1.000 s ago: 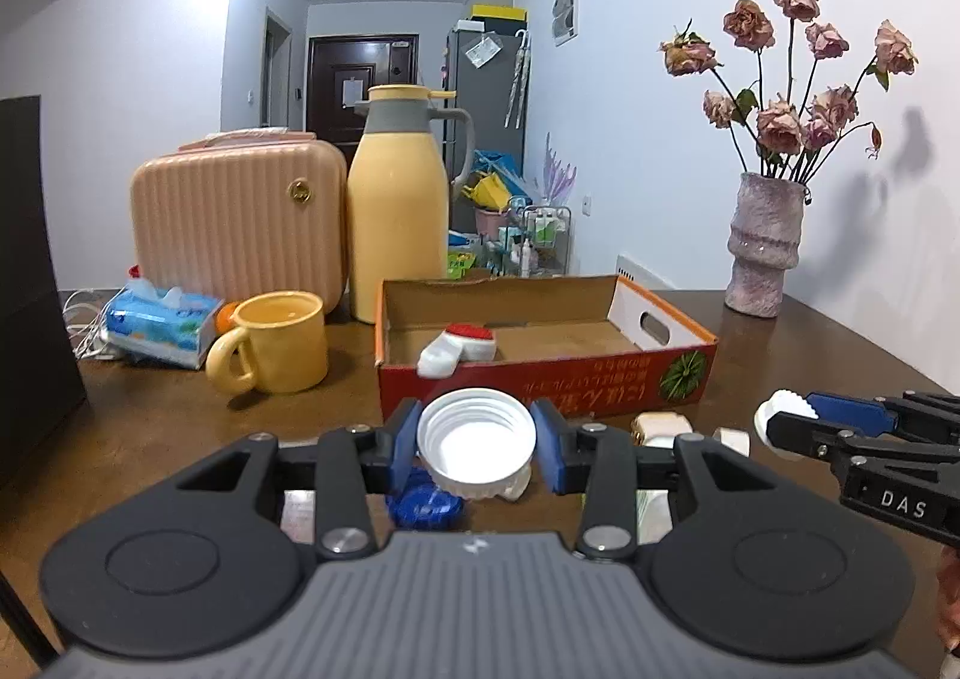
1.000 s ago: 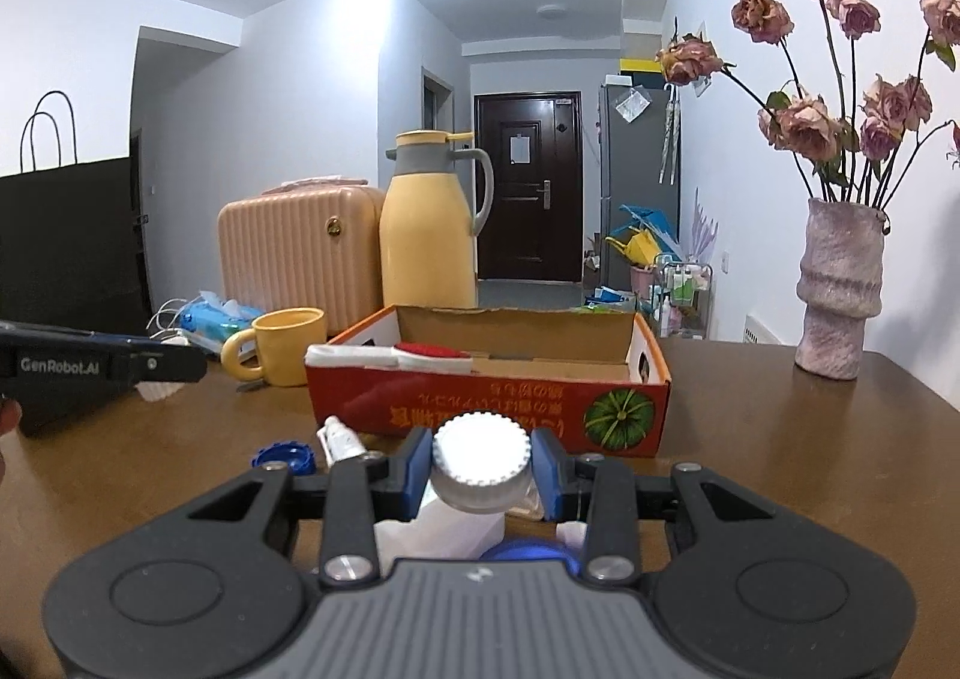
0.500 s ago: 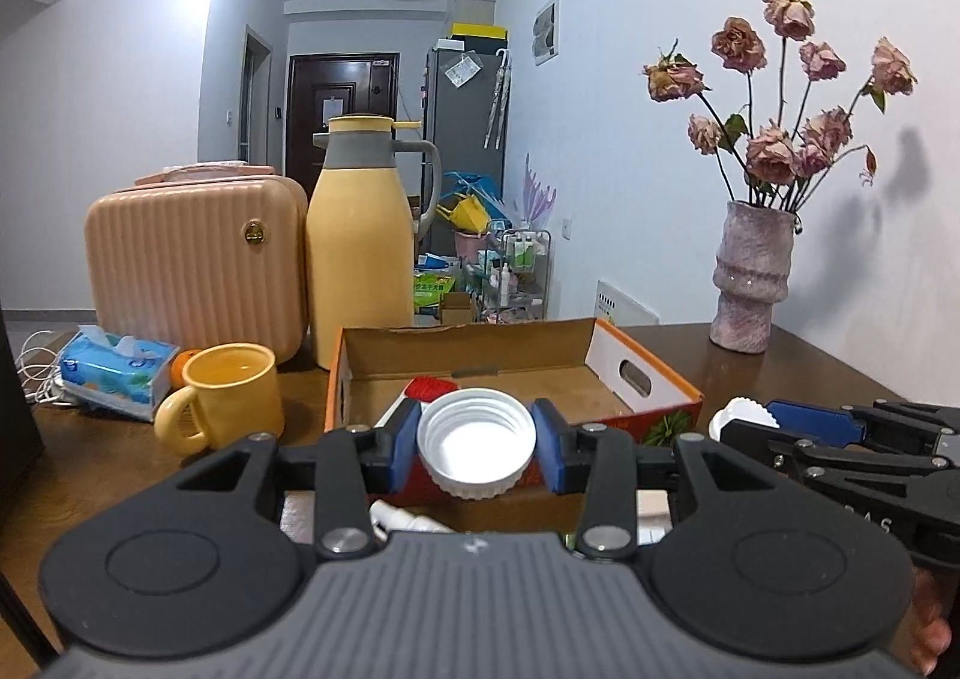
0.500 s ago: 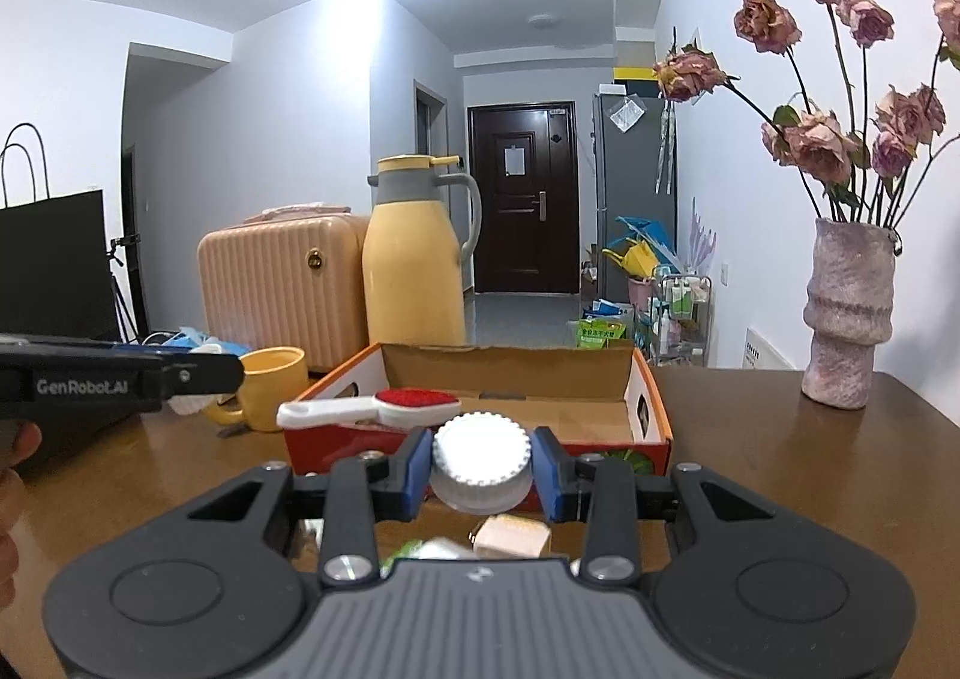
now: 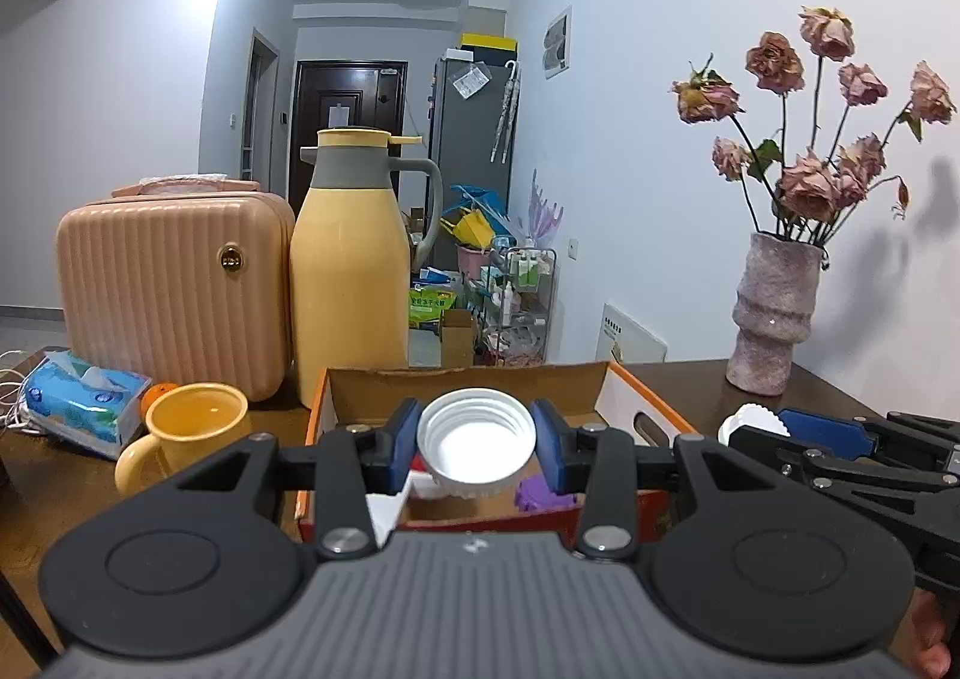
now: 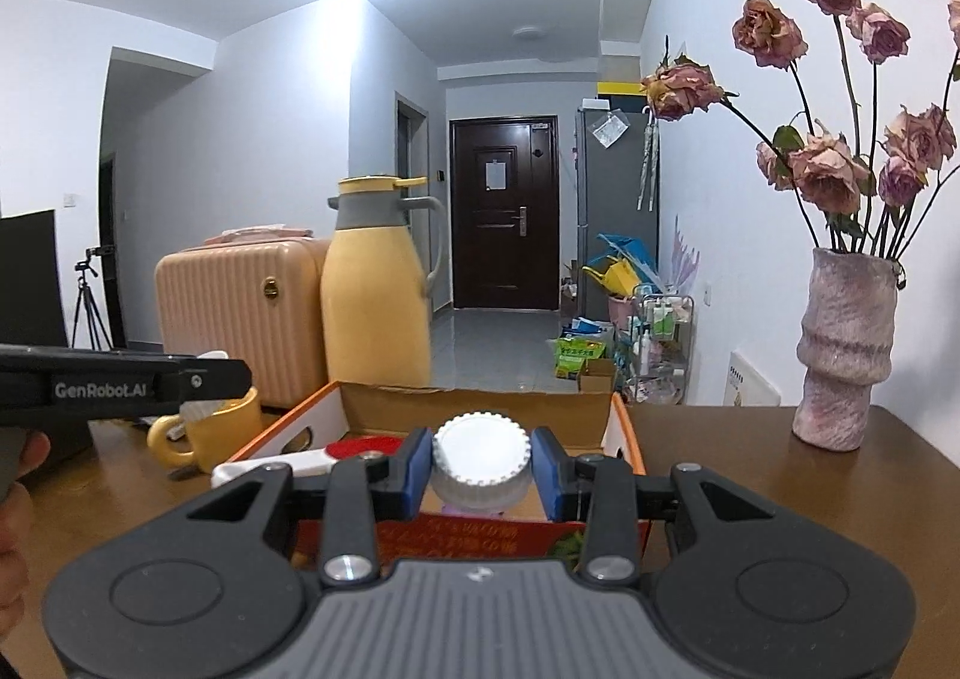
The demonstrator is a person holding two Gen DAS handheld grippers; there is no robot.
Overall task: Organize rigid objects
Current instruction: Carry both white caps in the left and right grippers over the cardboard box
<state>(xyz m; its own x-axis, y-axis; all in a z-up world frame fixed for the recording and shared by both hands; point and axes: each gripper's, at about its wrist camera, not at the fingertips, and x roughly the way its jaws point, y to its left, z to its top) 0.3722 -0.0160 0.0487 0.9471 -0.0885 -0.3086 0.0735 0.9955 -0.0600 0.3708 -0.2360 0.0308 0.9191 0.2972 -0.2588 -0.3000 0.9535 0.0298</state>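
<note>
My left gripper (image 5: 476,448) is shut on a white screw cap (image 5: 476,442) whose hollow threaded side faces the camera. My right gripper (image 6: 482,469) is shut on a second white ribbed cap (image 6: 482,466), its closed top facing me. Both caps hang over the near part of an open orange-and-red cardboard box (image 5: 651,406) (image 6: 624,427). Inside the box lie a white piece with a red end (image 6: 360,448) and a purple item (image 5: 534,493). The right gripper shows at the right of the left wrist view, its cap (image 5: 750,421) between blue pads.
Left of the box stand a yellow mug (image 5: 192,433), a blue tissue pack (image 5: 78,403), a peach ribbed case (image 5: 174,289) and a tall yellow thermos jug (image 5: 354,271). A pink vase of dried roses (image 6: 846,349) stands at the table's far right, near the wall.
Both grippers moved forward and slightly up, from over the loose items on the table in front of the box to over the box itself, each still holding its cap.
</note>
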